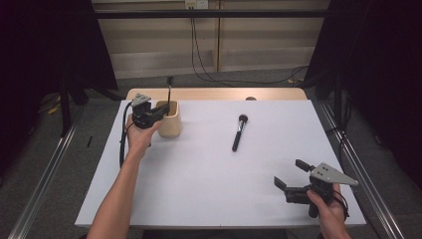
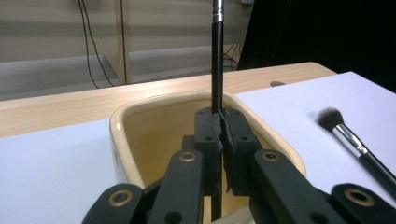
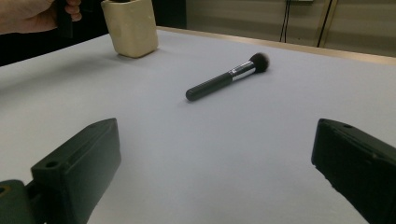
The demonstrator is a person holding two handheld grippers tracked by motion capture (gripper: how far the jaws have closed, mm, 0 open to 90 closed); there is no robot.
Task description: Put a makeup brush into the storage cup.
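The left gripper (image 2: 219, 135) is clamped on a thin black brush (image 2: 216, 60), holding it upright over the cream cup (image 1: 169, 124): the placing step, by the look of it. Next it needs lowering and release. The right gripper (image 1: 293, 175), jaws wide apart, faces the powder brush (image 3: 226, 77) lying mid-table.

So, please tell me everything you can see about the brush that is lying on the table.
The brush has a black round handle, a shiny silver collar and a dark, fluffy head. It lies flat on the white table, near the middle, its head pointing to the far edge. It lies to the right of the cream cup, apart from it. Nothing touches it; the right gripper is open, nearer the person.
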